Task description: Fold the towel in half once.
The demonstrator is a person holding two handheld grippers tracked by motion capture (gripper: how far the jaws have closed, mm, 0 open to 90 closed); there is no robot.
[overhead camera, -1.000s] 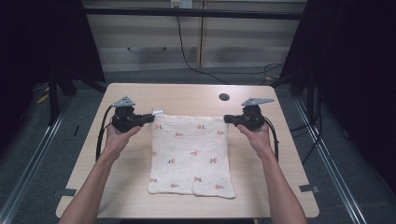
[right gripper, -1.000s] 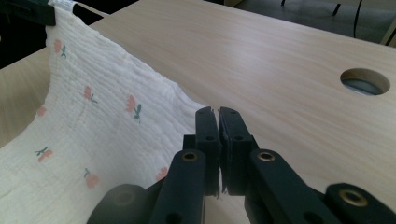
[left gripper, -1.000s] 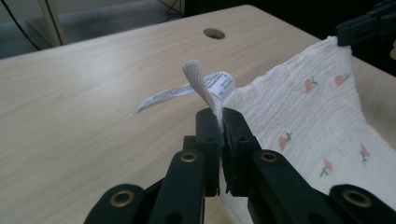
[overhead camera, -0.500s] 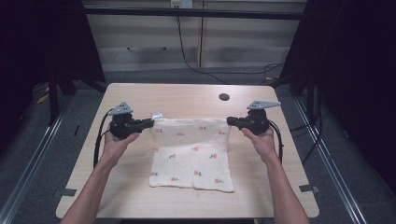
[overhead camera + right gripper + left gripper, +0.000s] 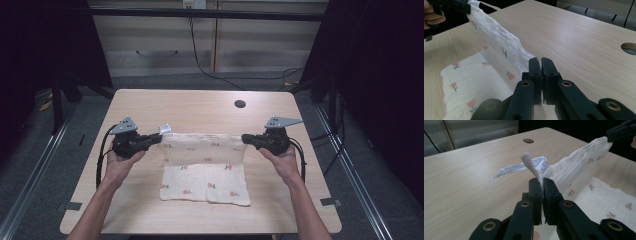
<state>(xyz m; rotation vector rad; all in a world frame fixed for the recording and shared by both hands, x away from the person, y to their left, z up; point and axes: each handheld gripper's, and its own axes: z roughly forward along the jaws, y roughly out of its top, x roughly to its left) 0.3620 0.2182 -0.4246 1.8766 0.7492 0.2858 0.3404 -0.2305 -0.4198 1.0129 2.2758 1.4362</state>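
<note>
Two-handed fold of a floral muslin cloth (image 5: 205,172) on a light wooden table (image 5: 200,105). Nearest the table's front edge, the cloth's lower part lies flat, its hem running parallel to that edge and roughly midway between the two side edges. Above it, the far hem is lifted off the wood and stretched taut as a band between the two grippers, its long axis running left to right across the table.

The left gripper (image 5: 541,183) is clenched on the cloth's far-left corner, where a woven hanging loop (image 5: 530,163) and a printed care label (image 5: 519,167) stick out past the closed jaws. The right gripper (image 5: 540,63) is clamped on the far-right corner, fabric issuing from between its shut jaws toward the other hand. In the high view the left gripper (image 5: 152,140) and right gripper (image 5: 250,139) stand level with each other, each equally close to its own corner.

The flat part lies toward the person from both sets of jaws; judged from this, carrying the raised hem toward the front edge would lay it over the near hem. Beyond the grippers, a cable hole (image 5: 240,104) sits near the table's far edge.
</note>
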